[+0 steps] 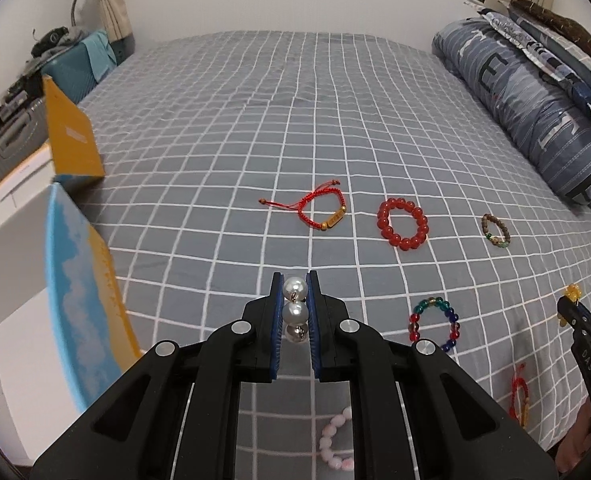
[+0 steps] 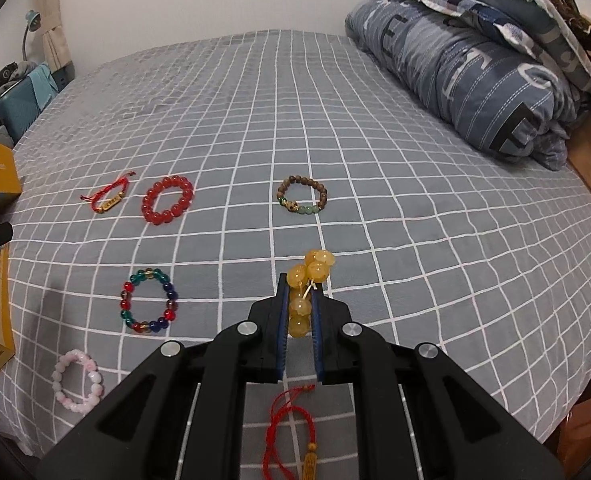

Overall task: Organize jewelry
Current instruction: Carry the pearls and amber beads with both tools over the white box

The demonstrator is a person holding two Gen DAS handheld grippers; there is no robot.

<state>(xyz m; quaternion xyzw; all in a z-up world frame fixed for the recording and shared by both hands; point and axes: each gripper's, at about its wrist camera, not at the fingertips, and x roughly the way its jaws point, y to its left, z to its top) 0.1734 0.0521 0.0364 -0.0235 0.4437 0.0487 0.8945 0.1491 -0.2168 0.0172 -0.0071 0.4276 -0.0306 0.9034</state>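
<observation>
Your left gripper (image 1: 295,280) was closed tight on a string of shiny white pearl beads (image 1: 294,300), above the grey checked bed sheet (image 1: 255,120). Your right gripper (image 2: 299,280) squeezed a bracelet of round yellow beads (image 2: 309,280), also off the sheet.

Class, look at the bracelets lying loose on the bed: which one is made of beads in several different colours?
The multicoloured bead bracelet, with red, blue, green and amber beads. It lies between the all-red bead bracelet and the pale pink bracelet, each a single colour.
</observation>
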